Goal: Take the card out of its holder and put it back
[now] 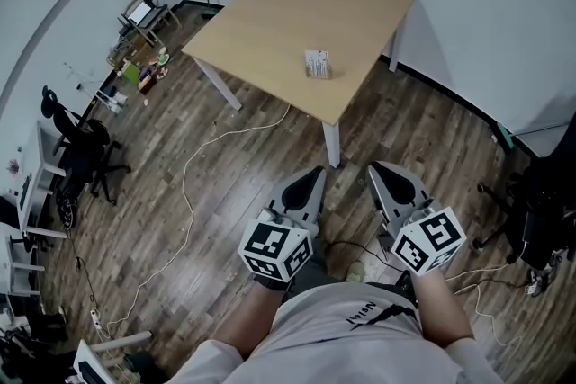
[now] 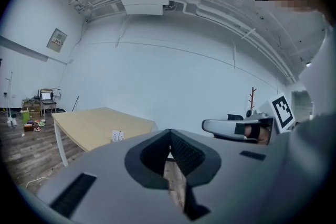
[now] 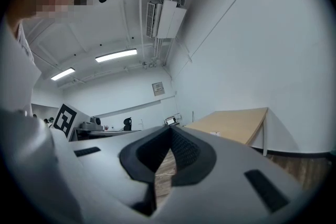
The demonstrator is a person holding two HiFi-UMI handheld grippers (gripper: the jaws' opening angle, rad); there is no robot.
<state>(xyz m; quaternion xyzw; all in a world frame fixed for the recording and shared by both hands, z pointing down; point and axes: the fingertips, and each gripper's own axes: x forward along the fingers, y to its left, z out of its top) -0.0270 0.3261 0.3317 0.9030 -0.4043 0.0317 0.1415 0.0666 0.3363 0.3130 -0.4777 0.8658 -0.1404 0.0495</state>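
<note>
On the worktop, the card in its holder looks light, thin and bendy, so I'd pinch its top edge. Left hand-held gripper and right hand-held gripper are both closed and empty.

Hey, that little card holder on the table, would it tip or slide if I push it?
The card holder looks small and stands upright, so a high push would probably tip it. It seems light, and the table top looks smooth, so a low push would likely slide it.
</note>
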